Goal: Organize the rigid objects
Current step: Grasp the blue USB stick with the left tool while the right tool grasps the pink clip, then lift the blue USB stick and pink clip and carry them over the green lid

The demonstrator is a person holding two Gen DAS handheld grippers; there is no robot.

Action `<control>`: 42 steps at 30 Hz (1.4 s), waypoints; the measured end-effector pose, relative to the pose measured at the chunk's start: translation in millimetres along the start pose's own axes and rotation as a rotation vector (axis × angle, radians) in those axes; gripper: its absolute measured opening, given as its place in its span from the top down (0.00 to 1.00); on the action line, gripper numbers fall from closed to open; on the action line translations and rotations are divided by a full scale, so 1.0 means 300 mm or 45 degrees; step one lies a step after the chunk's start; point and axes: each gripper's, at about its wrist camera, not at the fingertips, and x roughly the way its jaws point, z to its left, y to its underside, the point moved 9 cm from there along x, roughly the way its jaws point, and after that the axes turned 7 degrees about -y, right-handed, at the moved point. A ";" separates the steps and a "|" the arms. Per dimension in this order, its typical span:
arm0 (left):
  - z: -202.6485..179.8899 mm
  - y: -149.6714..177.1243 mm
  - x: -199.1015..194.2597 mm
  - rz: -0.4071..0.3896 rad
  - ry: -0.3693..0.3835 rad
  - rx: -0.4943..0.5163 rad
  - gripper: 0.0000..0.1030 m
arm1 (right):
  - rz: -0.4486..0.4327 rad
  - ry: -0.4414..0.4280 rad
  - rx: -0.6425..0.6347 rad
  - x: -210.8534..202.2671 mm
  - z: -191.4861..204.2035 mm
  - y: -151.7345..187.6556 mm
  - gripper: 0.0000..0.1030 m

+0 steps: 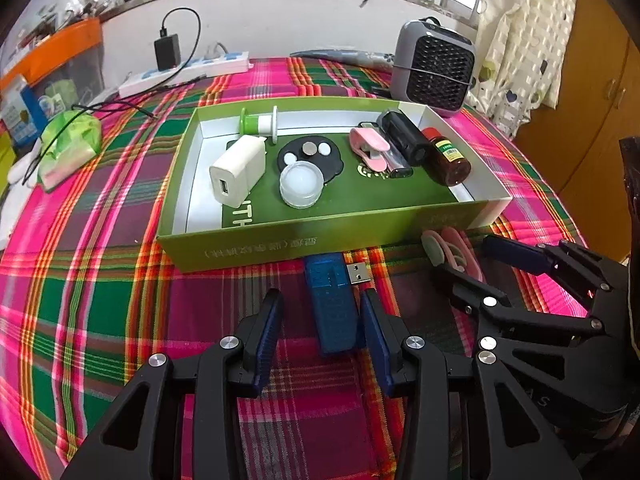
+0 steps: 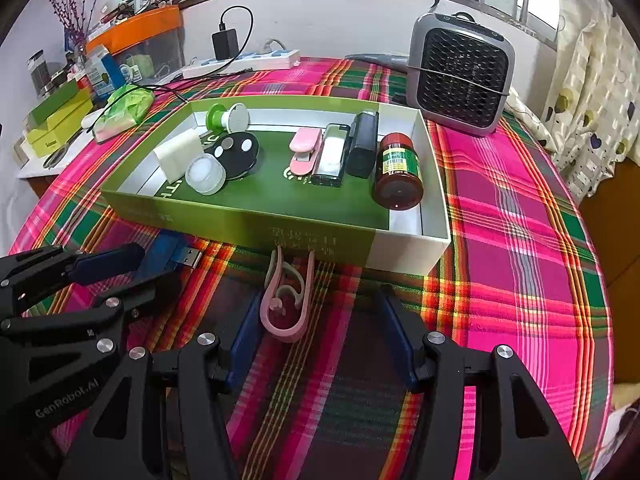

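Blue USB stick (image 1: 331, 300) lies on the plaid cloth (image 1: 100, 280) at lower centre of the left view, just before the green box (image 1: 280, 246), between the spread fingers of the left hand-held gripper (image 1: 322, 334), which is released and does not touch it. In the right view a pink clip (image 2: 286, 300) lies at centre, near the box front; the right hand-held gripper (image 2: 318, 344) is released around it. Inside the box are a white charger (image 1: 238, 172), a brown bottle (image 2: 398, 172) and a pink stapler (image 2: 305, 151).
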 end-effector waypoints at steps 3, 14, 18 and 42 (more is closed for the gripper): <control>-0.003 -0.001 0.002 -0.012 -0.013 0.015 0.62 | -0.002 0.006 -0.007 0.001 0.001 0.000 0.44; -0.001 -0.005 0.002 -0.022 -0.026 0.023 0.65 | -0.008 0.011 -0.003 -0.001 -0.002 -0.001 0.51; 0.013 -0.004 0.002 -0.024 -0.028 -0.002 0.72 | -0.017 0.016 0.018 -0.007 -0.014 -0.003 0.60; 0.021 0.001 0.000 -0.030 -0.020 -0.018 0.79 | -0.022 0.011 0.005 -0.009 -0.006 0.001 0.76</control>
